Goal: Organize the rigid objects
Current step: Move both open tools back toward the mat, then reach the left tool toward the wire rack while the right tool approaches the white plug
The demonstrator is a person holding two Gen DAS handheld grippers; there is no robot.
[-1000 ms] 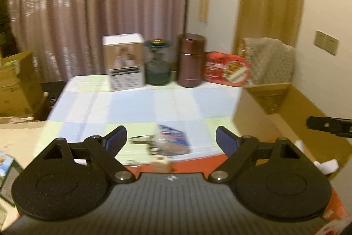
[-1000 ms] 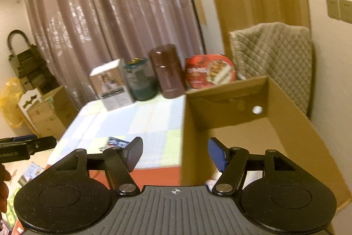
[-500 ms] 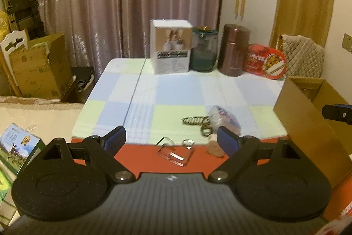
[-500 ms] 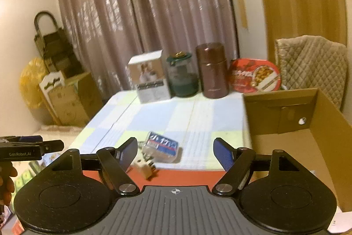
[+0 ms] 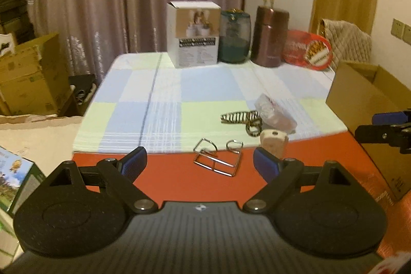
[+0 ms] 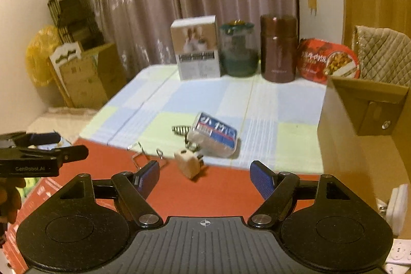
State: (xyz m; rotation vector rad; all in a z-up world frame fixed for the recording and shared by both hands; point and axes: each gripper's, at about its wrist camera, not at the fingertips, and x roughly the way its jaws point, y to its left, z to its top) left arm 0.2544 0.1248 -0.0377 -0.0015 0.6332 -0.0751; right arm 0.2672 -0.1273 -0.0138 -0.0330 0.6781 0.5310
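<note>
Both claws now sit lower and closer to the small items than a second ago, with the cardboard box shifted toward the right edge of each view. The left claw [image 5: 199,164] is spread wide and empty; the right claw [image 6: 205,177] is also released, with nothing between its pads. The task's loose items lie at the near edge of the checked cloth [image 5: 164,104] on the worktop: a wire clip [image 5: 218,158] on the red surface, a beige plug [image 6: 187,163] just right of it, a striped hair clip [image 5: 240,118] behind, and a packaged item [image 6: 214,136] touching that cluster. Risk: the wire clip is thin and lies flat, so a closing claw could skate over it or flick it aside. Risk: the items are crowded, so a grasp on one may drag its neighbour. The cardboard box [image 6: 359,125] stands at the right; its near wall could block a low carry. A white carton [image 5: 194,34], a green jar [image 5: 235,36] and a brown canister [image 5: 269,36] stand far back, well apart.
</note>
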